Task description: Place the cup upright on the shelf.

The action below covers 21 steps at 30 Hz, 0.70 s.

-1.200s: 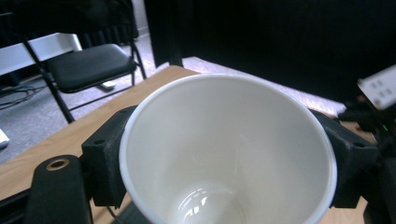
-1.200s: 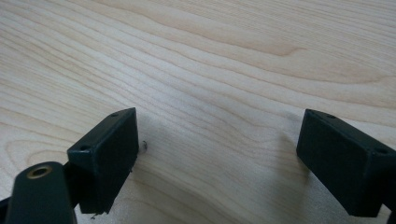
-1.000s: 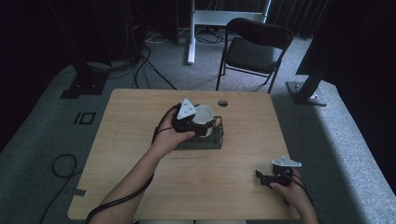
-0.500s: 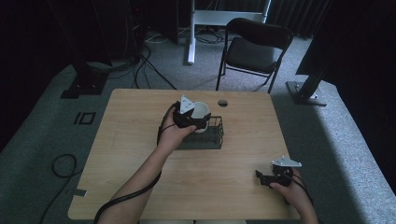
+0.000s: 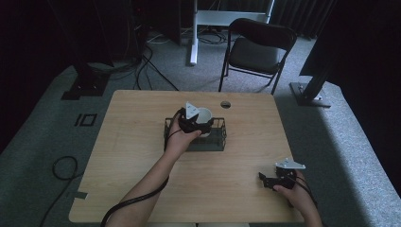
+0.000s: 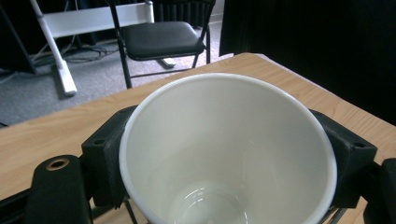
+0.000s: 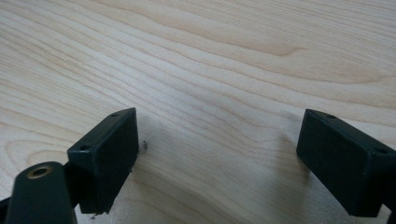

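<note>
A white cup [image 5: 204,115] sits between the jaws of my left gripper [image 5: 202,124], which is shut on it over the far side of a black wire basket [image 5: 217,142]. In the left gripper view the cup [image 6: 224,154] is empty, its rim pressed by both black fingers [image 6: 105,163]. I cannot tell whether the cup touches the basket. My right gripper [image 5: 265,181] rests low on the wooden table [image 5: 137,151] near the front right corner. It is open, with bare wood between its fingers [image 7: 105,158].
A small round hole [image 5: 225,104] lies in the tabletop behind the basket. Beyond the far edge of the table stands a black folding chair [image 5: 257,49]. Cables cross the grey floor at the left.
My left gripper has shifted slightly with the cup over the basket. The right gripper has stayed where it was.
</note>
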Tool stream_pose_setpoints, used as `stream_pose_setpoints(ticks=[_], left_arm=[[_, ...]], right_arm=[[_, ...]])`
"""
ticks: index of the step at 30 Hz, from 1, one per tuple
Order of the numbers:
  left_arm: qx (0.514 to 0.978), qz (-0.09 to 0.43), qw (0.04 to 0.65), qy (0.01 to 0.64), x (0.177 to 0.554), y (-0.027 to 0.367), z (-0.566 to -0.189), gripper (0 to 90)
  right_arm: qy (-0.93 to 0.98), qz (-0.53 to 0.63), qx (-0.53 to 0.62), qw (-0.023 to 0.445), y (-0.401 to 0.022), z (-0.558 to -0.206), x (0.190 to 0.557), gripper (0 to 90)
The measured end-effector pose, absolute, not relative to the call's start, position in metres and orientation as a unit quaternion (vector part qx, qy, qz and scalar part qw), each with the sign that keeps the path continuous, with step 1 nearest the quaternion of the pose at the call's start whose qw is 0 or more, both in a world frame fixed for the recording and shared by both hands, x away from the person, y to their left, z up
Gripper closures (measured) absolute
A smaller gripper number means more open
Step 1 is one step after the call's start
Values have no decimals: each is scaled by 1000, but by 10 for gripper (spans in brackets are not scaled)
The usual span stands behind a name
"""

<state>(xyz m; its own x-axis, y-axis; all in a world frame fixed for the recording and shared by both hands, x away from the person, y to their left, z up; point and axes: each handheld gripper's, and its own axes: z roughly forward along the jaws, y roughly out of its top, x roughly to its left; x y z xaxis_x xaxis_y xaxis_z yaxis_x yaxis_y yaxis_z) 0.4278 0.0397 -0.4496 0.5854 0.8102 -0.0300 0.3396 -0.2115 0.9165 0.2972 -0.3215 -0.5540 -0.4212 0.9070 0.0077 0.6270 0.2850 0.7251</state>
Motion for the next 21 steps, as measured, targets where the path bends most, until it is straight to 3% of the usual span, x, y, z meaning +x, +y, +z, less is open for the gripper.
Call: stream_pose_setpoints(ticks=[21], left_arm=[[748, 234, 490, 383, 427, 39, -465, 204]], right_arm=[[774, 335, 496, 209, -321, -554, 297, 124]])
